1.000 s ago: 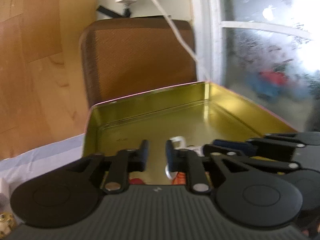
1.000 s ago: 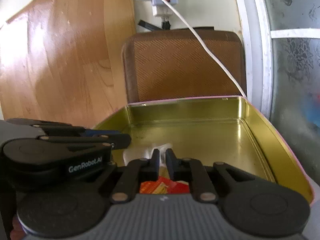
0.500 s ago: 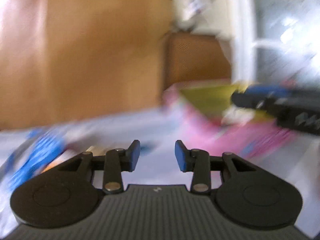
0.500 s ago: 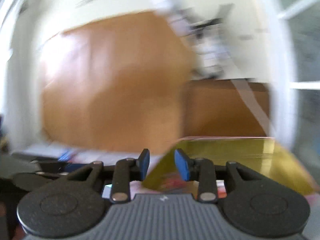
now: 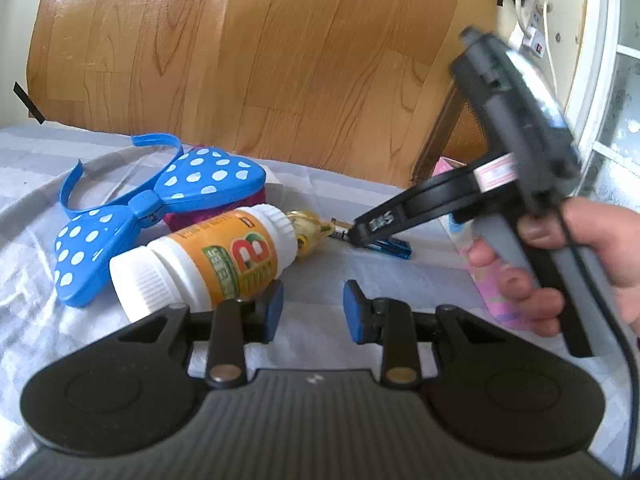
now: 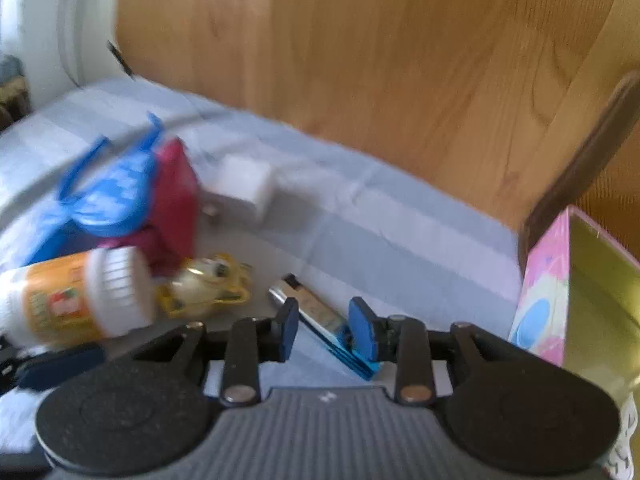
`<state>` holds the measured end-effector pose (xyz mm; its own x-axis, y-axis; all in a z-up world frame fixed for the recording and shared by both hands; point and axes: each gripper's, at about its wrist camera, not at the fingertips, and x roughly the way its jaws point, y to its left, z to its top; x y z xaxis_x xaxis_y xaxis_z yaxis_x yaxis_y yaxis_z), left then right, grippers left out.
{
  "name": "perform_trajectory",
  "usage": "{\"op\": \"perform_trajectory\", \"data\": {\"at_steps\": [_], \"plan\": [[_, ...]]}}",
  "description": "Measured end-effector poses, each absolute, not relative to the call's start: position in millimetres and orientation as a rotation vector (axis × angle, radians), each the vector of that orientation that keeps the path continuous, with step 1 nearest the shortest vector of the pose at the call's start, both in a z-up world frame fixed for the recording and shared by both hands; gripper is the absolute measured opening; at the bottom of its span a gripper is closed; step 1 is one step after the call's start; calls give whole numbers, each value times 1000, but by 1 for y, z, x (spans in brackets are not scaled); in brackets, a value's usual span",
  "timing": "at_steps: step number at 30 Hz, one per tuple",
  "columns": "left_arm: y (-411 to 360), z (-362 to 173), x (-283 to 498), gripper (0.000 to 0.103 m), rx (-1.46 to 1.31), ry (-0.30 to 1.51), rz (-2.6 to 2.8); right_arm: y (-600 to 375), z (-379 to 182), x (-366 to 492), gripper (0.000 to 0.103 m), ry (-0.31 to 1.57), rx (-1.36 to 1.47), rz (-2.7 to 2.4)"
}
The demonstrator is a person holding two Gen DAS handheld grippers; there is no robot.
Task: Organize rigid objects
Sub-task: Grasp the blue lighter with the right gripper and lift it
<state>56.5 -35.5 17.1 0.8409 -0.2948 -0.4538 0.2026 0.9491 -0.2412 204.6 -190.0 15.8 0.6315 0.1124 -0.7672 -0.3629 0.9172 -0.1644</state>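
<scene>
Blue metallic lighter (image 6: pixel 334 330) is what I'm lining up on right now. It's lying flat on the pale striped cloth (image 6: pixel 360 216), just ahead of the right gripper (image 6: pixel 326 330), with its long axis running slantwise from far-left to near-right across the gap, its near end slipping behind the right-hand pad. The jaws there are opening, fairly narrow, pads not pressing anything. I reckon I'll need a bit of wrist roll before closing, since the thing isn't sitting square to the pads.

Left gripper (image 5: pixel 312 306) is hanging further back with its jaws closing on nothing but cloth; the orange-labelled pill bottle (image 5: pixel 204 264) is lying on its side just ahead-left of it, touching the gold trinket (image 5: pixel 308 228). So the right one is clearly nearer the lighter.

Off to the right of the right tongs the pink tin (image 6: pixel 548 280) is waiting, gold inside. Wood-grain panel (image 6: pixel 360 60) is backing the whole setup, window frame at far right.
</scene>
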Motion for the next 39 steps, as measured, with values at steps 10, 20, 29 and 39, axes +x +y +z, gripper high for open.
{"op": "perform_trajectory", "data": {"at_steps": [10, 20, 29, 39], "plan": [[-31, 14, 57, 34, -217, 517, -271, -197, 9, 149, 4, 822, -384, 335], [-34, 14, 55, 34, -192, 508, -239, -202, 21, 115, 6, 722, -387, 320], [-29, 12, 59, 34, -222, 509, -254, -194, 9, 201, 29, 865, -269, 266], [-31, 11, 59, 34, -226, 532, -355, -216, 4, 86, 24, 765, -303, 345]]}}
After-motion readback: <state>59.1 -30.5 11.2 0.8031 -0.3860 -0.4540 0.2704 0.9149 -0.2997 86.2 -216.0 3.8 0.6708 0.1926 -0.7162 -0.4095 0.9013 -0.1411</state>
